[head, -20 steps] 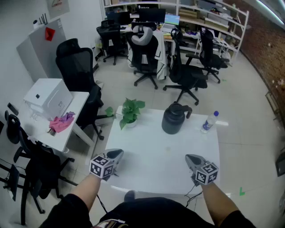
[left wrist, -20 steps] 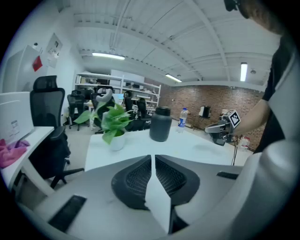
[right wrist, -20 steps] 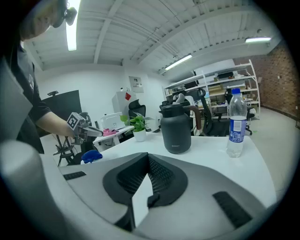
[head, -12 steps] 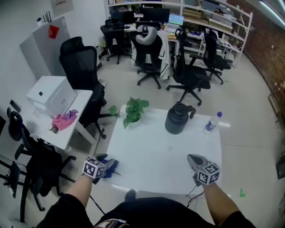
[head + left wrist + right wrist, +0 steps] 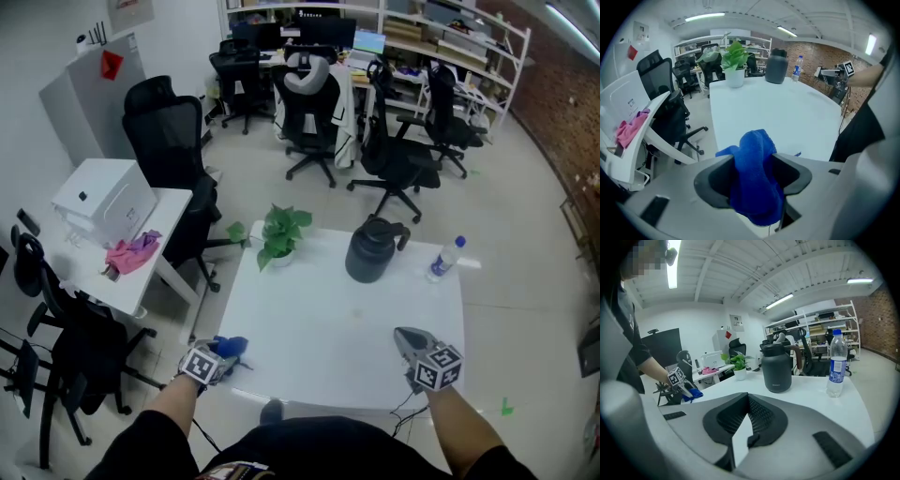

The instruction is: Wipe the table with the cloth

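Note:
A blue cloth [image 5: 757, 173] hangs bunched between the jaws of my left gripper [image 5: 752, 161], which is shut on it. In the head view that left gripper [image 5: 221, 353] and the cloth [image 5: 231, 346] sit just off the front left corner of the white table [image 5: 347, 319]. My right gripper [image 5: 405, 336] hovers over the table's front right part. Its jaws [image 5: 749, 401] are shut with nothing between them. The right gripper view also catches the left gripper [image 5: 682, 389] with the cloth [image 5: 695, 393].
On the far half of the table stand a potted plant [image 5: 279, 234], a black jug [image 5: 370, 251] and a water bottle [image 5: 442, 258]. To the left, a side table carries a white box [image 5: 103, 202] and a pink rag [image 5: 131, 255]. Office chairs [image 5: 173, 150] crowd behind.
My left gripper moved from above the table's front left part down and out past its left corner, and the blue cloth now shows in its jaws. The right gripper stayed put.

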